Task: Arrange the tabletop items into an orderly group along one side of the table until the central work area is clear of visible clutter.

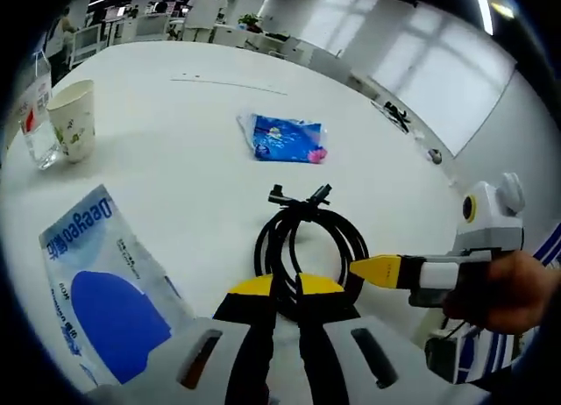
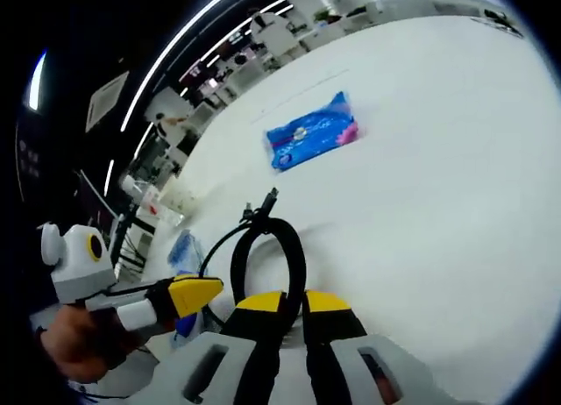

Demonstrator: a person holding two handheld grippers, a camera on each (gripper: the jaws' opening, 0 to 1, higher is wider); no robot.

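A coiled black cable [image 1: 308, 234] lies on the white table [image 1: 175, 177] right in front of me. My left gripper [image 1: 286, 287] is shut on its near edge, a strand pinched between the yellow tips. My right gripper [image 1: 377, 269] comes in from the right, its tip at the coil's right side. In the right gripper view the cable [image 2: 266, 238] loops up from between the jaws of the right gripper [image 2: 294, 300], which is shut on it. The left gripper [image 2: 195, 293] reaches in from the left. A small blue packet [image 1: 289, 140] [image 2: 314, 131] lies beyond the coil.
A large blue-and-white pouch [image 1: 105, 291] [image 2: 182, 247] lies to the left of the coil. A paper cup [image 1: 74, 120] and a clear plastic bottle [image 1: 35, 116] stand at the far left edge. A person's hand [image 1: 500, 291] holds the right gripper. Office desks lie beyond the table.
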